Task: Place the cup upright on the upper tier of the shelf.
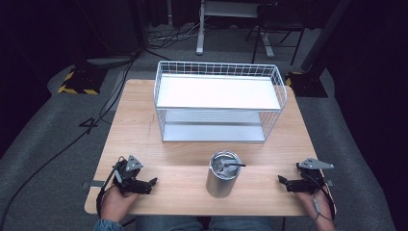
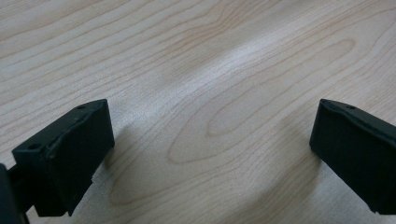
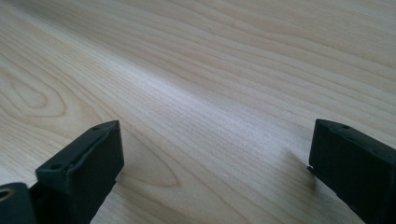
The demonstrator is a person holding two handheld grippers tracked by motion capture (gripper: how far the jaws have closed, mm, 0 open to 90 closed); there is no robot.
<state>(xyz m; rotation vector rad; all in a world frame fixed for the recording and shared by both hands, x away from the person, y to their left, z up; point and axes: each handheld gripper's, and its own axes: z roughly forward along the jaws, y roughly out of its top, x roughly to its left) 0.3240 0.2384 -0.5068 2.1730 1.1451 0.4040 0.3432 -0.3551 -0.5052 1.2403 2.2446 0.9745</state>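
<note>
A steel tumbler (image 1: 223, 173) with a lid and a dark straw stands upright on the wooden table (image 1: 139, 125), near its front edge and in the middle. My left gripper (image 1: 153, 183) rests on the table to the tumbler's left, jaws pointing toward it. My right gripper (image 1: 281, 180) rests to the tumbler's right, also pointing inward. Both are well apart from the tumbler. In the left gripper view the left gripper (image 2: 210, 140) stands wide open over bare wood. The right gripper (image 3: 215, 163) in its own view is likewise wide open with nothing between its jaws.
A white wire rack (image 1: 219, 101) with two shelves stands at the back middle of the table. Dark floor with cables surrounds the table. A stand base with yellow-black tape (image 1: 79, 82) sits at the far left.
</note>
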